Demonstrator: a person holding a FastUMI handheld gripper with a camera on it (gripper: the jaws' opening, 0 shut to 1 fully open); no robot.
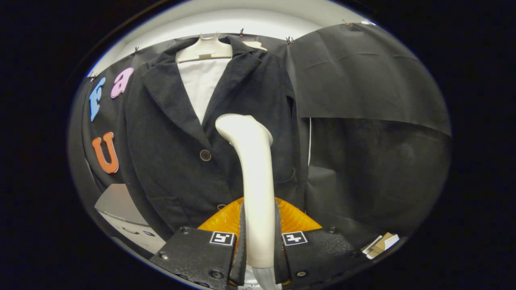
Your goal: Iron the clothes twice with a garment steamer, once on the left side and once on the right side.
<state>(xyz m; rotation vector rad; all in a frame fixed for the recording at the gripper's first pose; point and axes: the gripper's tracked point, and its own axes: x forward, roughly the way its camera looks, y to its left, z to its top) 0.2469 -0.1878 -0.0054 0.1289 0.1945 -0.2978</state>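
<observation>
A black jacket (169, 133) with a white lining hangs on a pale hanger (205, 48) against the booth wall. My gripper (259, 225) is shut on the white handle of the garment steamer (252, 169), both fingers (241, 241) pressing its sides. The steamer rises upright between the fingers, and its curved head rests against the jacket front, just to the right of the upper button (205, 155). An orange part of the gripper (225, 219) shows behind the handle.
A black cloth panel (363, 76) hangs to the right of the jacket. A grey cabinet or table corner (121, 205) sits low on the left. A small cardboard piece (381, 245) lies low on the right.
</observation>
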